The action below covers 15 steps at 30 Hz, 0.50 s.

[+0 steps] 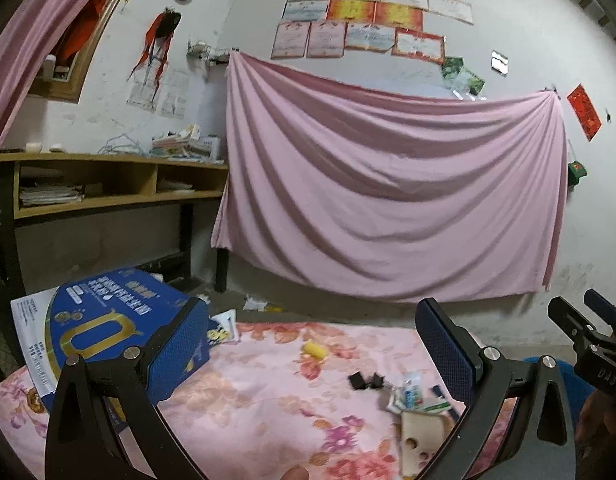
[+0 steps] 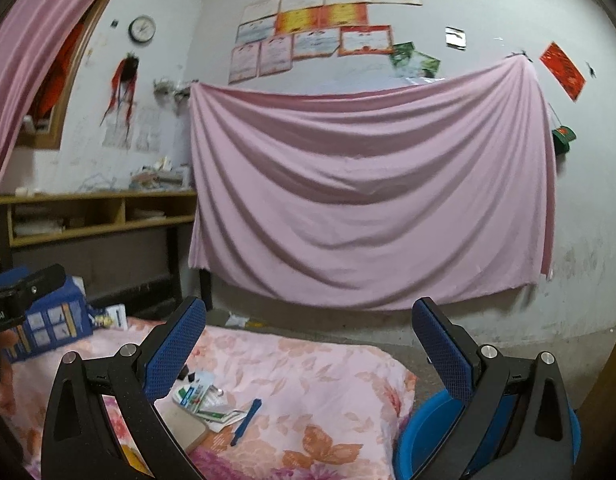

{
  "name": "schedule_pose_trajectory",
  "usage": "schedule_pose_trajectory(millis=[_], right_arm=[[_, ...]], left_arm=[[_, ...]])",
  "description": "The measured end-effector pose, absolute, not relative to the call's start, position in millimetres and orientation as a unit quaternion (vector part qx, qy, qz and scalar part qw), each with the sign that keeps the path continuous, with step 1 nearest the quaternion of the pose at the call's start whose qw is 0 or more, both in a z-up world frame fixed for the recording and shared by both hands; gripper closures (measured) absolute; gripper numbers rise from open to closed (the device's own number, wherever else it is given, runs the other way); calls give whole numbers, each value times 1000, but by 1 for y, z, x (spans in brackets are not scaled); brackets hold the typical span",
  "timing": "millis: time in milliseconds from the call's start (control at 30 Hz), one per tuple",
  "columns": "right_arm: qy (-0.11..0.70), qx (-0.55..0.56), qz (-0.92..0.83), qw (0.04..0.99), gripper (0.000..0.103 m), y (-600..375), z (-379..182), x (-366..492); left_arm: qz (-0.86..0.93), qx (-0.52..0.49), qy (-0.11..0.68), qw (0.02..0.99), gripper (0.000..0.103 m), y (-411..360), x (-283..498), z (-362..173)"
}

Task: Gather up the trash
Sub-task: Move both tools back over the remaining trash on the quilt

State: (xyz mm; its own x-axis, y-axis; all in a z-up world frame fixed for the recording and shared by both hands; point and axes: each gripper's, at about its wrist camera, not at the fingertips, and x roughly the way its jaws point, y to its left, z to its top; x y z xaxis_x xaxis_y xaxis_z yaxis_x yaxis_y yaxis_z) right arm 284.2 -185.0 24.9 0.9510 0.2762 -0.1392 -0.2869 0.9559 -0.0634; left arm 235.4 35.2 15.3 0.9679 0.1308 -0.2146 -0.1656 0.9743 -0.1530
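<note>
Flanking both spread tools (image 1: 311, 344) (image 2: 308, 340), blue box (image 1: 120, 332) and seemingly wrappers (image 2: 204, 400).

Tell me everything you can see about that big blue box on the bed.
The blue box looks like printed cardboard, with white lettering on top, a large gold ring-shaped design on its face and a small picture grid on one end. It appears closed and sits tilted at the far left corner of the floral bedspread, resting partly on white printed paper. Neither gripper touches it; the left gripper's finger only overlaps it in view.
</note>
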Motion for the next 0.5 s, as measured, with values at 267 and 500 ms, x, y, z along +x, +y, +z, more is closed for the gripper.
schedule_pose_trajectory(millis=[267, 500], right_arm=[[151, -63, 145, 976, 0, -164, 7, 306], [252, -33, 172, 952, 20, -171, -10, 327]], left_arm=[[65, -80, 175, 979, 2, 43, 255, -2], [17, -87, 231, 969, 2, 42, 269, -15]])
